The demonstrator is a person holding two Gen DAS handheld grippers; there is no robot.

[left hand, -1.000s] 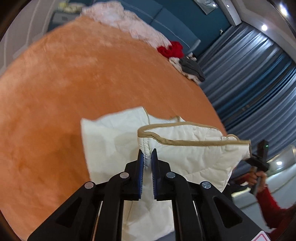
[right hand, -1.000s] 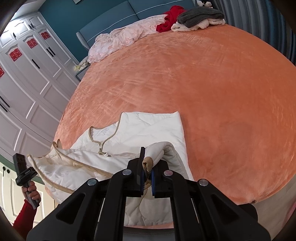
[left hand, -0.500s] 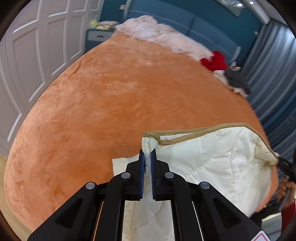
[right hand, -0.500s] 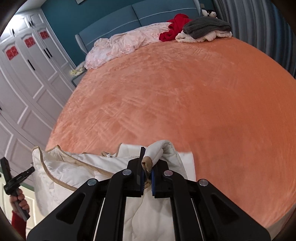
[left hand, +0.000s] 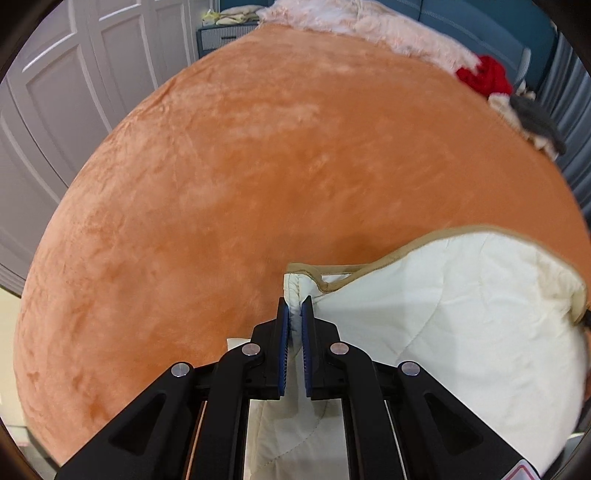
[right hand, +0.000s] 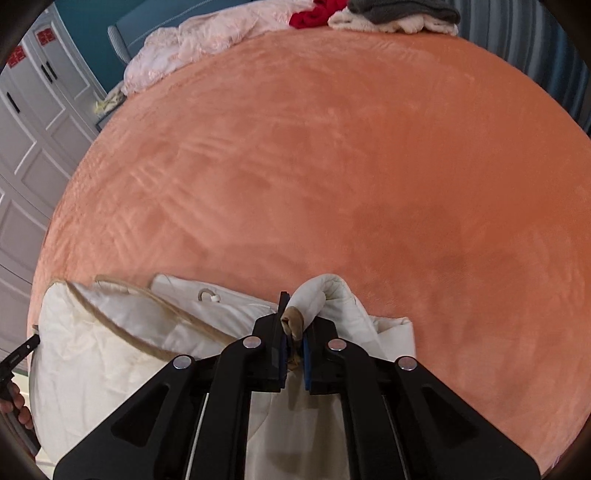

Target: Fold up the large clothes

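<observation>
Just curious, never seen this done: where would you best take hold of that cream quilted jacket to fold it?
Probably by its tan-trimmed edge, as now: the left gripper and the right gripper are each shut on the cream quilted jacket, one at either end, coming from above. The stitched trim is thin and firm, and two spread holds keep the fabric taut over the orange bedspread.

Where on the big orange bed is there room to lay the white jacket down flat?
The whole middle of the orange bedspread is bare, from the white jacket at the near edge up to the far end. It is crowded only there: a pink blanket, a red garment and a grey-and-cream pile.
</observation>
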